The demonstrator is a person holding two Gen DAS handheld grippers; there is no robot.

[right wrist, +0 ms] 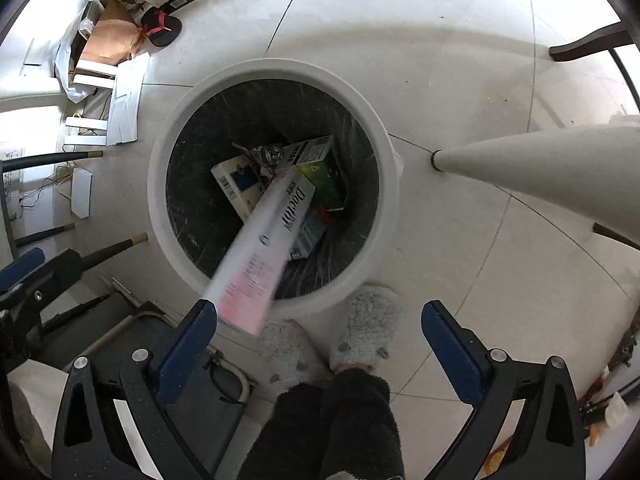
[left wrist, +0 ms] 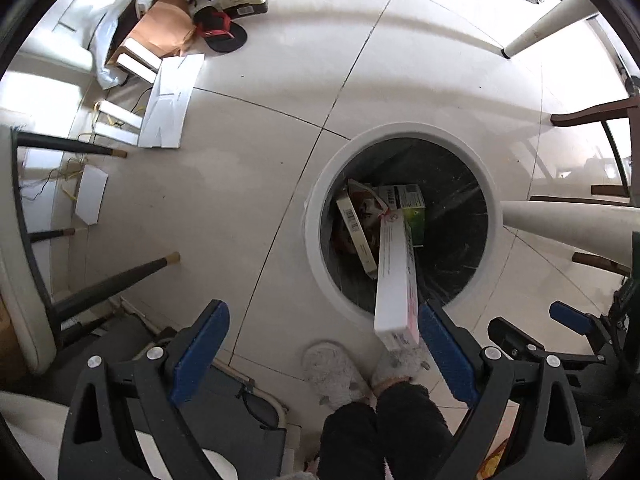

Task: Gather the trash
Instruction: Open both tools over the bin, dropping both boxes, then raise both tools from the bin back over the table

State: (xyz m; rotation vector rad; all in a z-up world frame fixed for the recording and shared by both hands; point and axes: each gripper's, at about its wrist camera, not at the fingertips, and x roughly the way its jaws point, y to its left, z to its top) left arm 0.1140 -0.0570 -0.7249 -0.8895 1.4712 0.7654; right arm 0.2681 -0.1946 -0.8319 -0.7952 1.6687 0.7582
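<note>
A round white trash bin (left wrist: 400, 132) (right wrist: 280, 70) with a black liner stands on the tiled floor below both grippers. Inside lie several boxes, among them a green carton (left wrist: 414, 216) (right wrist: 326, 176) and a barcoded box (left wrist: 354, 220) (right wrist: 236, 184). A long white-and-pink box (left wrist: 396, 280) (right wrist: 260, 248) slants over the near rim with its far end in the bin, blurred in the right wrist view. My left gripper (left wrist: 322, 309) is open; the box's near end lies beside its right finger, unpinched. My right gripper (right wrist: 318, 307) is open, and the box passes its left fingertip.
A person's grey fluffy slippers (left wrist: 336, 372) (right wrist: 368, 320) stand at the bin's near side. White table legs (left wrist: 568, 224) (right wrist: 540, 168) slant in from the right. Black chair legs (left wrist: 112, 284) are at the left. Cardboard, papers and sandals (left wrist: 220, 30) litter the far left floor.
</note>
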